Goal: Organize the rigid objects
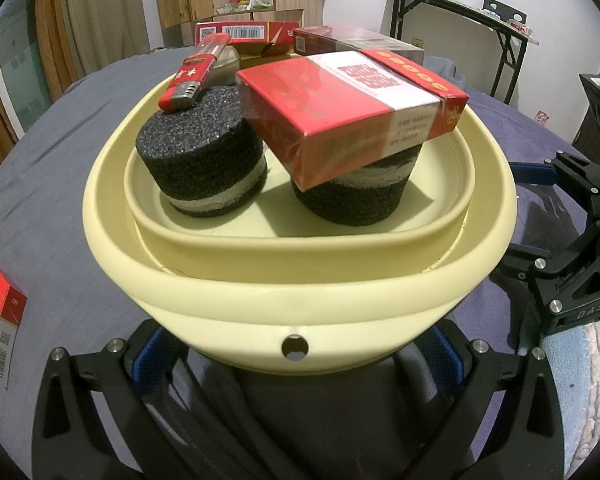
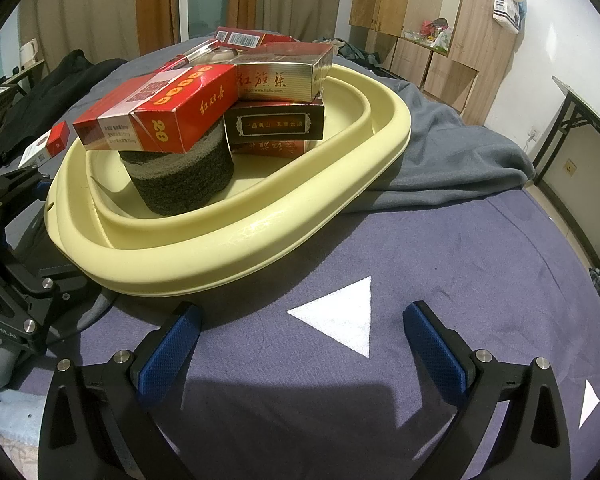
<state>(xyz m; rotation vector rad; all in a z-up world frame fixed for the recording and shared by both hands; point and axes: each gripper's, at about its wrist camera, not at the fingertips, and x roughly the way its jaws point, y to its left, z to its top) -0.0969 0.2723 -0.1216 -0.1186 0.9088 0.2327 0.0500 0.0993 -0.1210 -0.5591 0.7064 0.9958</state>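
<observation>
A cream basin (image 1: 300, 280) (image 2: 228, 248) fills the left wrist view. Inside stand two black foam cylinders (image 1: 200, 160) (image 1: 356, 196). A red lighter (image 1: 192, 76) lies on the left one and a red cigarette box (image 1: 352, 112) (image 2: 160, 108) lies tilted on the right one. More boxes (image 2: 280, 72) (image 2: 276, 124) are stacked at the basin's far side. My left gripper (image 1: 298, 346) is spread wide at the basin's near wall, fingertips hidden under it. My right gripper (image 2: 300, 312) hangs open over the purple cloth beside the basin, holding nothing.
One red-and-white box (image 1: 0, 320) (image 2: 46, 144) lies loose on the cloth left of the basin. A grey cloth (image 2: 440, 152) is bunched under the basin's far end. White triangles (image 2: 340, 316) mark the purple cover. A folding table (image 1: 460, 12) stands behind.
</observation>
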